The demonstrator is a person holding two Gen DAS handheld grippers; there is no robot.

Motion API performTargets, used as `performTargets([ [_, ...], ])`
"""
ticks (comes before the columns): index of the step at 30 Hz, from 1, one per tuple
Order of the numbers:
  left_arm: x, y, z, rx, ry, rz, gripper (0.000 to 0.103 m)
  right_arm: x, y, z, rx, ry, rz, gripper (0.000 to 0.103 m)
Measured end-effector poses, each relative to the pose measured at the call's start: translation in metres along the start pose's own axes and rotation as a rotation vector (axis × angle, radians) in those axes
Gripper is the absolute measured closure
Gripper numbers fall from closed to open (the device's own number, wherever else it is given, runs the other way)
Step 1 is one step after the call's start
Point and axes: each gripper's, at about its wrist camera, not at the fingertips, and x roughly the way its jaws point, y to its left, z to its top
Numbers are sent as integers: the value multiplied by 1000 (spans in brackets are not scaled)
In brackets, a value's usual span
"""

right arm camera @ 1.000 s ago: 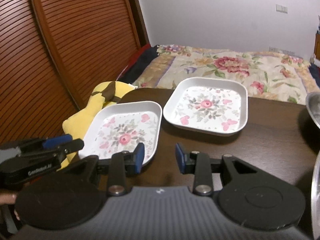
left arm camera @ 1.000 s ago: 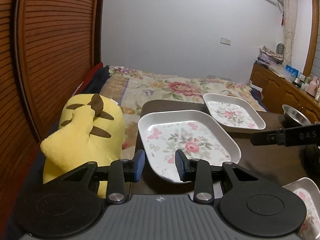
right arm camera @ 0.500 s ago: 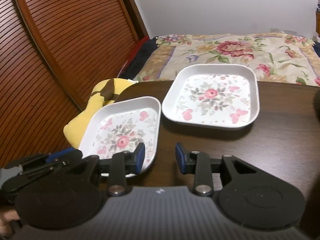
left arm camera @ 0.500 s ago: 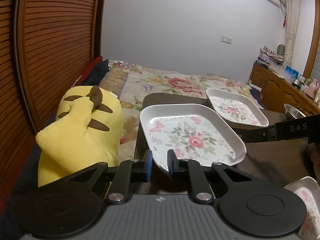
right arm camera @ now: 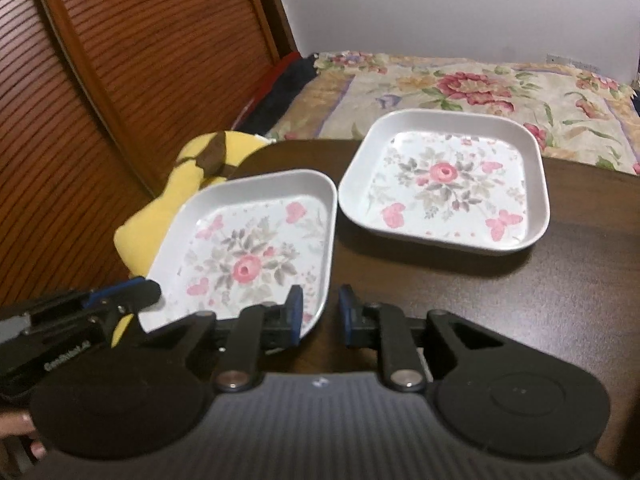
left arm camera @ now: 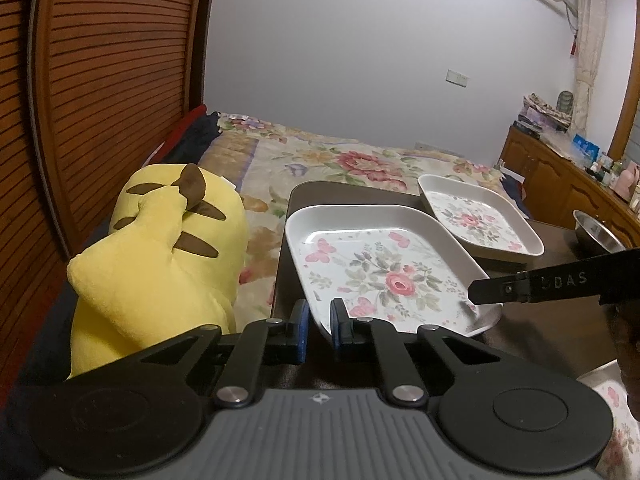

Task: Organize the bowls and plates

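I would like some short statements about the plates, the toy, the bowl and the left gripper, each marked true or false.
1. The near plate is stacked on the far plate. False: they lie side by side on the table.
2. The left gripper is shut on the near plate's rim. True.
3. The yellow plush toy sits on the table between the plates. False: it lies off the table, to its left.
4. A metal bowl is in view to the right of the far plate. True.
5. The far plate is plain white inside. False: it has a flower print.
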Motion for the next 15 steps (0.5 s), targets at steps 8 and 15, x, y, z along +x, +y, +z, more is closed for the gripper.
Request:
performTargets([
  [8,-1,-4,-2,29,8,-7,90,0,-3,-4,6,-5,13,89],
  [15,-2,9,-4,-17,12,-62,91,-1,-4,-5,11,14,38,94],
])
